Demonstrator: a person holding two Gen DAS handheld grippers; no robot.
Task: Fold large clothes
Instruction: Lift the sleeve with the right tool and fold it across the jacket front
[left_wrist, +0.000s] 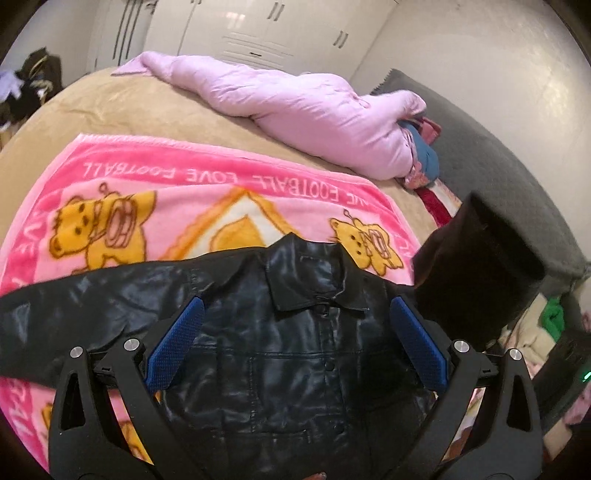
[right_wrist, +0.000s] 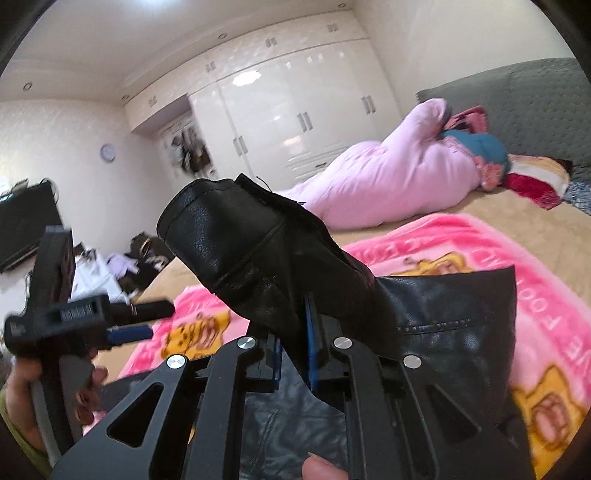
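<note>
A: Starting at the left, what's the left gripper (left_wrist: 295, 332) doing?

B: Its jaws are spread wide, holding nothing, poised above the chest of the black leather jacket (left_wrist: 266, 332). The jacket lies front-up, collar away from the camera, on a pink cartoon-bear blanket (left_wrist: 192, 192) spread over the tan bed cover (left_wrist: 147, 107).

A: And further right?

B: The right gripper (right_wrist: 295, 347) has its jaws pinching the jacket's sleeve (right_wrist: 236, 243), lifted off the bed with the cuff end sticking up.

A: Behind that?

B: A rolled pink quilt (right_wrist: 388, 177) lies across the bed, well apart from the jacket, near the grey headboard (right_wrist: 535, 96).
</note>
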